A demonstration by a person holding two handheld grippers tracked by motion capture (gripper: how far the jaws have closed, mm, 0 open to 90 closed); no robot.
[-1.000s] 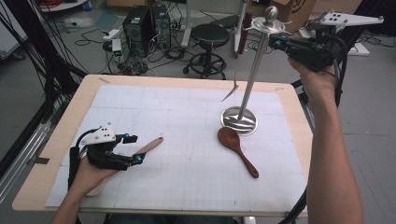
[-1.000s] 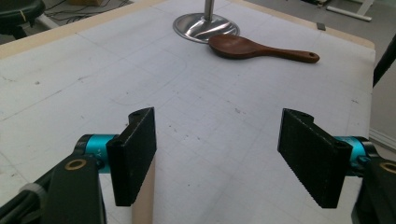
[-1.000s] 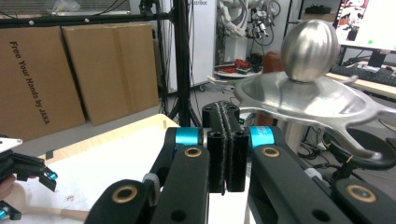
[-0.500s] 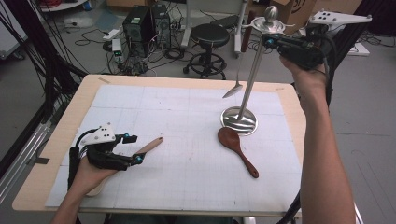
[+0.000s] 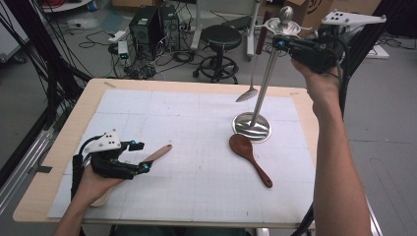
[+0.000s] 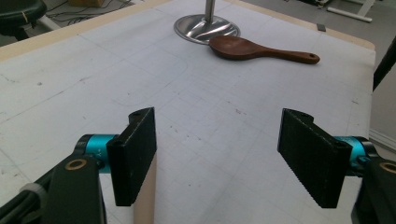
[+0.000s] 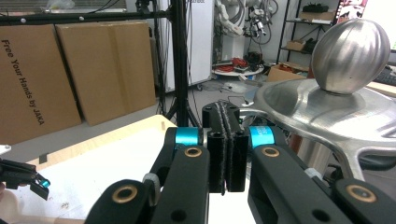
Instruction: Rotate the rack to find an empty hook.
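Note:
A steel utensil stand (image 5: 252, 127) rises from the mat to a disc with a knob (image 7: 350, 56). A metal spoon (image 5: 248, 93) with a dark handle hangs beside the pole from the top. My right gripper (image 5: 279, 43) is held high at the disc's edge. Its jaws (image 7: 225, 140) are pressed together with nothing showing between them. A dark wooden spoon (image 5: 251, 156) lies in front of the base. My left gripper (image 5: 140, 157) rests low on the mat, open (image 6: 217, 154), with a pale wooden spatula handle (image 6: 144, 196) under its left jaw.
A white gridded mat (image 5: 196, 147) covers the wooden table (image 5: 44, 196). Behind the table are a black stool (image 5: 219, 37), computer cases (image 5: 147, 22) and cables. The person's right forearm (image 5: 339, 167) stands along the right table edge.
My right gripper has shifted left toward the top of the stand. The hanging metal spoon has swung slightly. The left gripper has stayed put.

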